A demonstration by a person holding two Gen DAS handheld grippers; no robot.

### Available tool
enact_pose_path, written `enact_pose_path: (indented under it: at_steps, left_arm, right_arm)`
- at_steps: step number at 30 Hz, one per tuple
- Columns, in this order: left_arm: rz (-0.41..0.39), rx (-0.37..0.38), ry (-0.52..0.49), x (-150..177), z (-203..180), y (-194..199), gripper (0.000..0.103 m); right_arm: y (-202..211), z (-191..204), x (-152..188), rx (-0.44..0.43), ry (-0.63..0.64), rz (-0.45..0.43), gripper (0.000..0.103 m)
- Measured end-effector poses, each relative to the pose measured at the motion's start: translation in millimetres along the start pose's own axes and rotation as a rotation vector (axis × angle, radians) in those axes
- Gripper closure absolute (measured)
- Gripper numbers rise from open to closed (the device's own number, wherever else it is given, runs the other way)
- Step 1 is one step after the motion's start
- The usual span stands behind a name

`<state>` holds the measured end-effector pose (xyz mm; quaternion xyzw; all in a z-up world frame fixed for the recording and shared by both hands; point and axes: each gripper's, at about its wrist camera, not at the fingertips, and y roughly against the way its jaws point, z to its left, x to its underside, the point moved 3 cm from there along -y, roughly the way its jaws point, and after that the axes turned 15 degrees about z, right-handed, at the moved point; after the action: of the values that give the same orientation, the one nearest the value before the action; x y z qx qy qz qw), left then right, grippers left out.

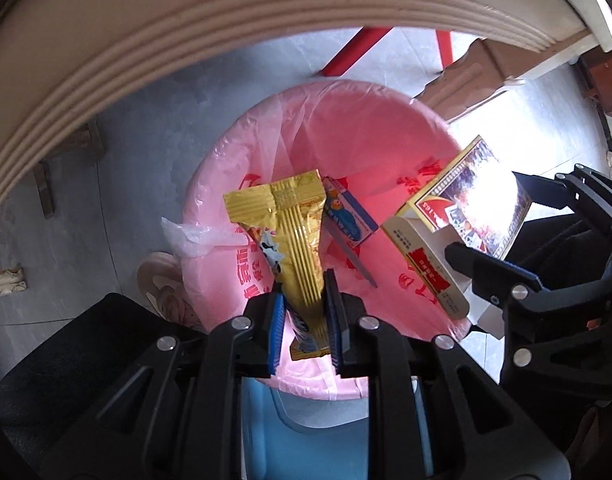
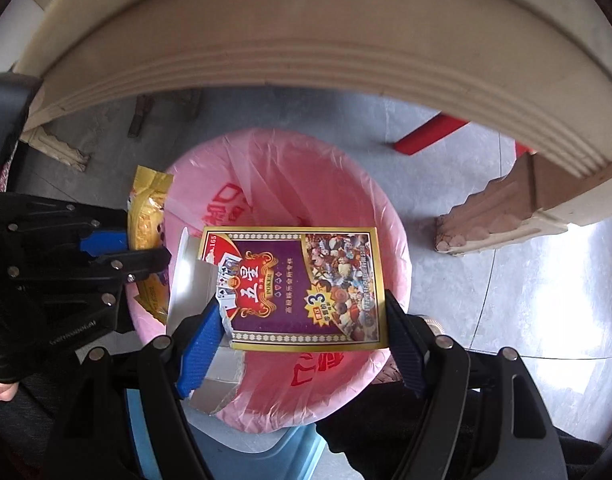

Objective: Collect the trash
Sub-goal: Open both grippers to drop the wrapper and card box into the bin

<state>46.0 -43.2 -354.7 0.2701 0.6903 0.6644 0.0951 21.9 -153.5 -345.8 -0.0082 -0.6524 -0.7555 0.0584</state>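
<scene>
Below both grippers stands a bin lined with a pink bag (image 1: 346, 128) (image 2: 306, 168). My left gripper (image 1: 303, 312) is shut on a gold snack wrapper (image 1: 293, 232), which hangs over the bin's mouth. That wrapper (image 2: 145, 208) also shows at the left of the right wrist view. My right gripper (image 2: 301, 320) is shut on a playing-card box (image 2: 301, 284) with a purple and gold face, held flat above the bin. Its open white flap (image 2: 185, 276) sticks out to the left. The same box (image 1: 462, 216) appears right of the wrapper in the left wrist view. A small blue and white pack (image 1: 354, 216) lies inside the bag.
A cream table edge (image 1: 185, 32) (image 2: 306, 40) arches over the bin. Carved table legs (image 2: 494, 216), red chair legs (image 1: 354, 52) and grey floor tiles (image 2: 506, 300) surround it. A blue stool (image 1: 289, 432) sits beneath the bin, and a shoe (image 1: 161, 284) rests at its left.
</scene>
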Motion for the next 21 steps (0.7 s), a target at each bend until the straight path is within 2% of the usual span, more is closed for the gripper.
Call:
enact_pose_path:
  at_steps: [9, 10, 13, 17, 21]
  left_arm:
    - [0.055, 0.013, 0.039, -13, 5, -19, 0.084]
    - [0.058, 0.009, 0.042, -14, 6, -19, 0.081]
    - [0.074, -0.011, 0.047, -17, 7, -21, 0.059]
    - [0.104, -0.037, 0.043, -18, 7, -24, 0.052]
    - [0.111, -0.044, 0.055, -17, 11, -25, 0.051]
  right_arm:
    - [-25, 6, -8, 0.009, 0.026, 0.053, 0.029]
    - [-25, 5, -8, 0.008, 0.026, 0.055, 0.029]
    - [-30, 5, -10, 0.001, 0.027, 0.075, 0.028]
    - [-41, 5, -13, -0.004, 0.025, 0.105, 0.028]
    - [-41, 5, -14, -0.002, 0.030, 0.104, 0.023]
